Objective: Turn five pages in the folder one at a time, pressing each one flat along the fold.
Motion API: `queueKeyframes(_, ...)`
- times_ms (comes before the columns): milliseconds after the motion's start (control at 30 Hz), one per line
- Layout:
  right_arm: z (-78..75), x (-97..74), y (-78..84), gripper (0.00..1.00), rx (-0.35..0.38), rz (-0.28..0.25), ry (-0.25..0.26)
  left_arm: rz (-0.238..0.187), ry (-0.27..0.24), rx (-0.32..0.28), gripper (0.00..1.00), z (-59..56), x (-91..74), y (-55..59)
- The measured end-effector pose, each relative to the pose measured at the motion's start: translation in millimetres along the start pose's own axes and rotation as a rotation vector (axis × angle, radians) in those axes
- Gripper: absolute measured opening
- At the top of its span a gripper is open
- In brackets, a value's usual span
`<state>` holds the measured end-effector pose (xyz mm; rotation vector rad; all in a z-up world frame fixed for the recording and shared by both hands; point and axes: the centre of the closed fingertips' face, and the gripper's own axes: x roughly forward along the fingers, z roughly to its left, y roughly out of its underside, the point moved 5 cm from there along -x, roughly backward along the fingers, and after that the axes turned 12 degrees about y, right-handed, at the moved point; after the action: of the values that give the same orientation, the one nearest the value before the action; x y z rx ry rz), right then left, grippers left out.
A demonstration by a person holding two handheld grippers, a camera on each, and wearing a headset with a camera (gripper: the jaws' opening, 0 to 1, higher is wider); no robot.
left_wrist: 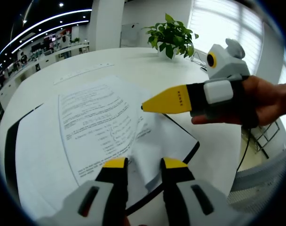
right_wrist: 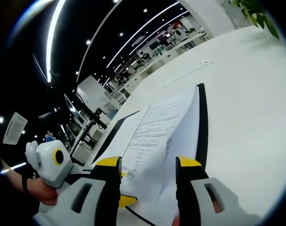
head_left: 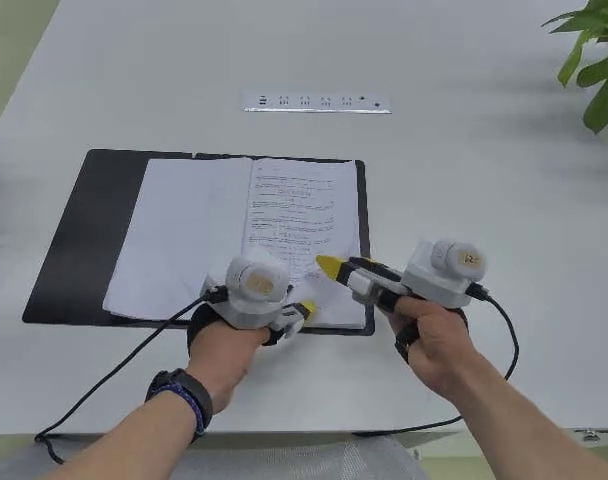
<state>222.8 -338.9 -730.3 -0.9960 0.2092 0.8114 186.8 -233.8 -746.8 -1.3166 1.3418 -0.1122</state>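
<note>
A black folder (head_left: pixel 79 240) lies open on the white table, a blank sheet (head_left: pixel 184 235) on its left and a printed page (head_left: pixel 304 215) on its right. My left gripper (head_left: pixel 302 312) sits at the folder's near edge; in the left gripper view (left_wrist: pixel 144 163) it is open, with the printed page's (left_wrist: pixel 96 117) raised bottom corner between its jaws. My right gripper (head_left: pixel 329 266) hovers over the page's lower right part. Seen in its own view (right_wrist: pixel 149 162) it is open above the page (right_wrist: pixel 157 127). It also enters the left gripper view (left_wrist: pixel 166 100) from the right.
A white power strip (head_left: pixel 317 102) is set into the table beyond the folder. A green plant (head_left: pixel 594 60) stands at the far right. Black cables (head_left: pixel 104 385) trail from both grippers across the near table edge. Bare table surrounds the folder.
</note>
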Motion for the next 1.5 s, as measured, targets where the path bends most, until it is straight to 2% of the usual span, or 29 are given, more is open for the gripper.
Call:
queueKeyframes(67, 1.5, -0.7, -0.2, 0.41, 0.008, -0.001, -0.008, 0.000, 0.012, -0.017, 0.30, -1.3, -1.8, 0.2)
queueKeyframes(367, 4.4, -7.8, 0.0, 0.32, 0.023, -0.007, -0.022, 0.031, 0.035, -0.008, 0.44, -8.3, -15.0, 8.6)
queueKeyframes(667, 8.7, -17.5, 6.7, 0.20, 0.037, -0.013, -0.032, 0.052, 0.016, -0.007, 0.51, -5.5, -37.7, 17.6)
queueKeyframes(1133, 12.9, -21.4, 8.9, 0.03, 0.046, -0.029, -0.025, 0.029, -0.017, 0.003, 0.57, 0.8, -74.0, 18.3)
queueKeyframes(1300, 16.3, -20.9, 9.1, 0.01, 0.056, -0.035, -0.019, 0.026, -0.029, 0.006, 0.58, 4.5, -86.3, 22.5)
queueKeyframes(1500, 25.8, -16.9, 8.5, 0.00, 0.057, -0.035, -0.025, 0.010, -0.058, -0.024, 0.58, 13.2, -102.8, 30.3)
